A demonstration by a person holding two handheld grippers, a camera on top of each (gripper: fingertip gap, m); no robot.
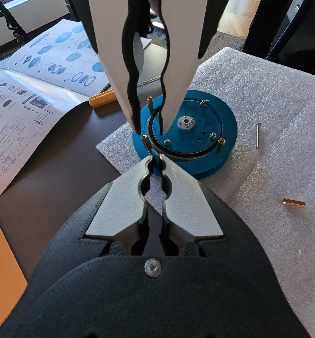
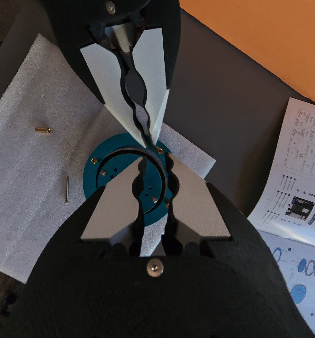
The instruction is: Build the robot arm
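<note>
Blue wheel (image 1: 204, 164) between both grippers.

Left gripper (image 1: 155, 155) jaws nearly closed beside a brass standoff (image 1: 146, 143) on the blue wheel (image 1: 224, 161).

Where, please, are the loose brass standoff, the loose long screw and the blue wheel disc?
loose brass standoff (image 1: 294, 203): left wrist view, middle of its hex body.
loose long screw (image 1: 258, 135): left wrist view, mid-shaft.
blue wheel disc (image 1: 230, 128): left wrist view, bare outer flange.
</note>
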